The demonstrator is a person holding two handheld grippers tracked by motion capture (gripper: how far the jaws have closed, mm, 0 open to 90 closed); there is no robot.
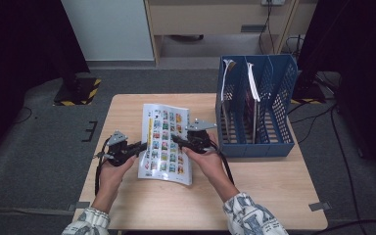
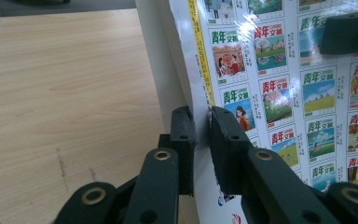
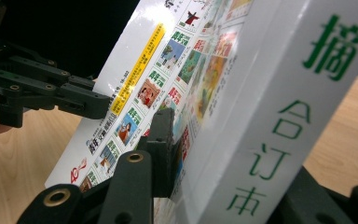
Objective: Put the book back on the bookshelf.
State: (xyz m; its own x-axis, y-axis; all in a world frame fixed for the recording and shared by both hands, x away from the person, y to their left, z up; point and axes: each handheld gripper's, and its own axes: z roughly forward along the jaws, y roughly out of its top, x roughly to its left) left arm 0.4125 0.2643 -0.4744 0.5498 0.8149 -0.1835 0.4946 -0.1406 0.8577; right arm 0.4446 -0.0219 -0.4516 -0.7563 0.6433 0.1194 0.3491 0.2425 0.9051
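- We have the magazine (image 1: 165,144) gripped from both sides and tilted up off the table (image 1: 274,196); its spine side is at the right, its open edge at the left.
- The left gripper (image 1: 139,146) has its jaws pinched nearly together on the thin left edge of the cover — in the left gripper view the page sits squeezed between the two pads.
- The right gripper (image 1: 176,139) straddles the thick spine with its jaws set much wider; in the right gripper view the spine fills the gap and one pad lies against the cover.
- We judge the pick-up done — what is left is carrying the magazine over to the blue file rack (image 1: 279,147) just to the right and slotting it in upright.
- The rack's compartments already hold a few upright magazines (image 1: 252,88), with free room between the dividers.
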